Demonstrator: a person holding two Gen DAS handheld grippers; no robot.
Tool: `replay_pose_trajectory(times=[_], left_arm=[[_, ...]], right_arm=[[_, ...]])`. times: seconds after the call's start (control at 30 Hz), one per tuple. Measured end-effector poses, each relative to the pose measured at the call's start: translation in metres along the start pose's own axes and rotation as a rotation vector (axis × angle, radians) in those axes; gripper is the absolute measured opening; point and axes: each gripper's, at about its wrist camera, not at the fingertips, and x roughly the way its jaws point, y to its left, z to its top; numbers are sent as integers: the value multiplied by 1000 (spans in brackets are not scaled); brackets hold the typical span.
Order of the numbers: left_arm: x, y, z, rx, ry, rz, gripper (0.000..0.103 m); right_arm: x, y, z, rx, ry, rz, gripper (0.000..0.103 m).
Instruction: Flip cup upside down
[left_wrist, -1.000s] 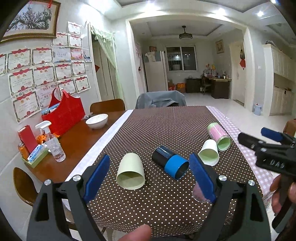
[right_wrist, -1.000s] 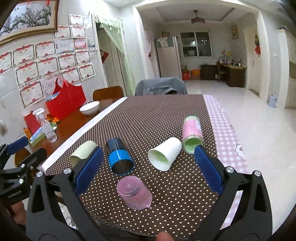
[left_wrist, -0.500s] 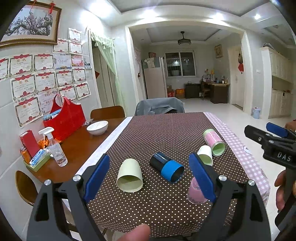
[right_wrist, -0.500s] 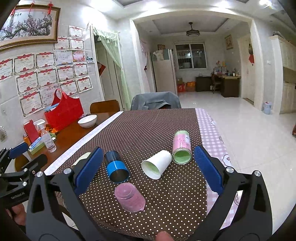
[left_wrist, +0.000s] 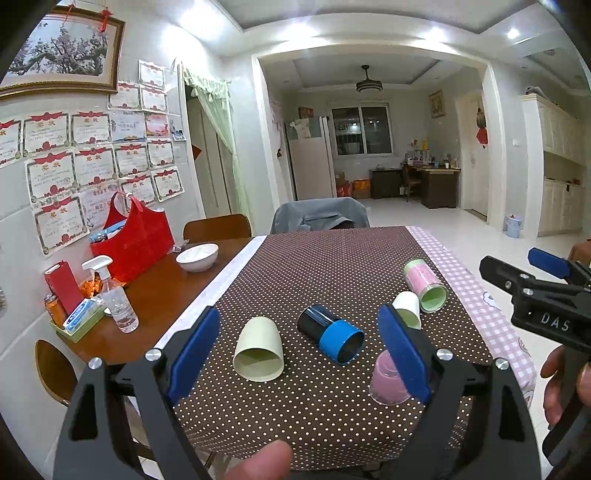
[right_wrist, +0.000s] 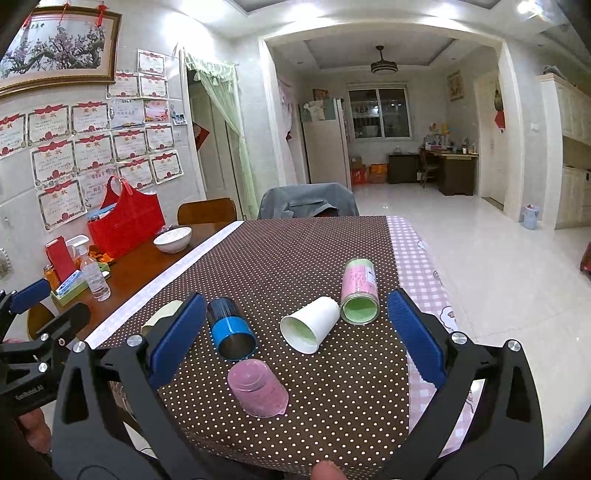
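Several cups are on the brown dotted tablecloth (right_wrist: 295, 258). A pink translucent cup (right_wrist: 256, 391) stands upside down near the front edge; it also shows in the left wrist view (left_wrist: 386, 378), partly behind a finger. A blue cup (right_wrist: 231, 328) (left_wrist: 334, 334), a white cup (right_wrist: 310, 328) (left_wrist: 406, 312), a pink-and-green cup (right_wrist: 358, 291) (left_wrist: 424, 282) and a pale green cup (left_wrist: 258, 350) (right_wrist: 159, 317) lie on their sides. My left gripper (left_wrist: 299, 350) is open and empty above the front edge. My right gripper (right_wrist: 295, 336) is open and empty, held back from the cups.
On the bare wood at the left are a white bowl (left_wrist: 197, 256), a red bag (left_wrist: 135, 240), a spray bottle (left_wrist: 116, 301) and a small tray of items (left_wrist: 77, 321). A covered chair (left_wrist: 319, 218) stands at the table's far end. Open floor lies to the right.
Both grippers have pulled back and risen away from the cups, which now look farther off. The cups have not moved.
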Motion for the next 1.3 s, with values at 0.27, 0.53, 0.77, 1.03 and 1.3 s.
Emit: replay_pose_trajectory(times=[0.27, 0.53, 0.77, 1.03, 1.3], left_arm=[[-3, 3, 2, -8, -10, 12, 86], [-3, 2, 3, -11, -5, 6, 86], [-3, 2, 3, -10, -6, 7, 86], [-2, 3, 3, -14, -1, 4, 86], [-2, 4, 2, -24, -13, -5, 86]], right_arm=[[-1, 0, -1, 1, 0, 1, 97], [1, 0, -1, 0, 11, 0, 97], [3, 1, -1, -2, 15, -2, 97], [6, 2, -2, -2, 21, -3, 97], [6, 1, -3, 0, 24, 0, 97]])
